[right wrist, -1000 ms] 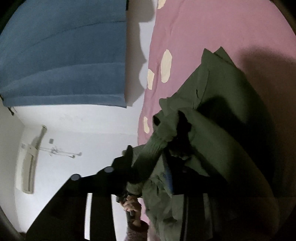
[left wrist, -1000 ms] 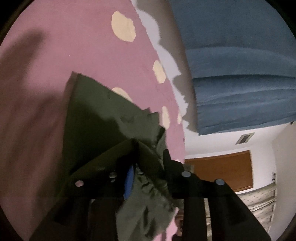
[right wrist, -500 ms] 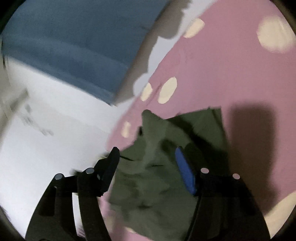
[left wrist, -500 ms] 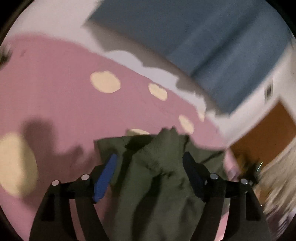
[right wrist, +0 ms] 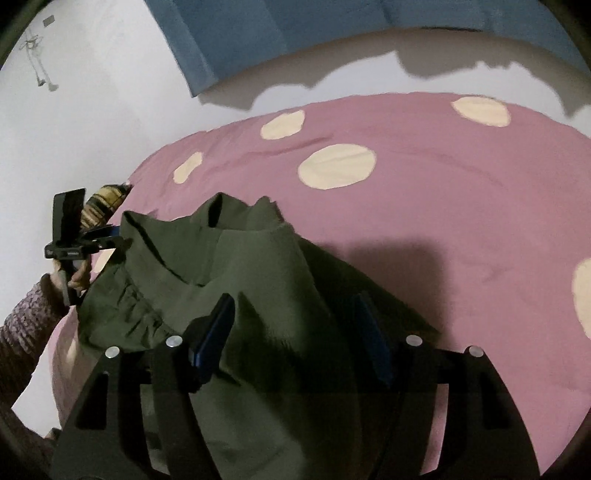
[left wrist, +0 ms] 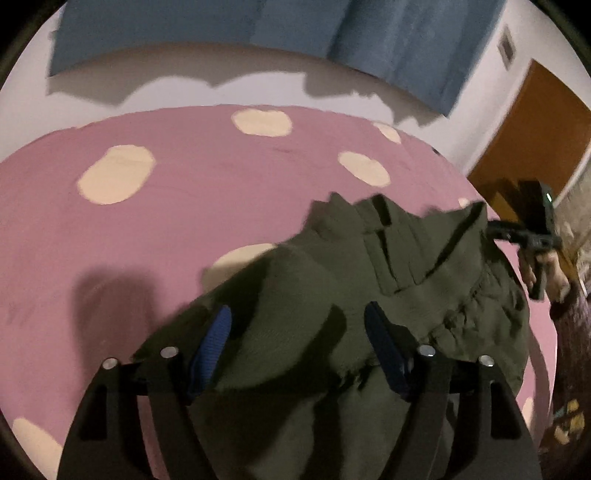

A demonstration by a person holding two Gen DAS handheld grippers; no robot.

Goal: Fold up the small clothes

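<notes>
Garment: olive-green garment (left wrist: 388,280), bunched on the pink spotted bedcover (left wrist: 184,206), lying between both tools.
Left gripper (left wrist: 297,332): fingers spread, cloth lying between them, not pinched.
Right gripper (right wrist: 295,325): fingers spread over the cloth, not clamped.
Backdrop: blue curtain (right wrist: 295,33) above white wall.

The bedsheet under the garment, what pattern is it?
Pink bedsheet with cream spots, clearest in the right wrist view.

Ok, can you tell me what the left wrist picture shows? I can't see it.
A dark green garment lies rumpled on a pink bedspread with cream spots, and the open left claw sits over its near edge. At far right, a hand holds the right claw by the cloth's far corner.
</notes>
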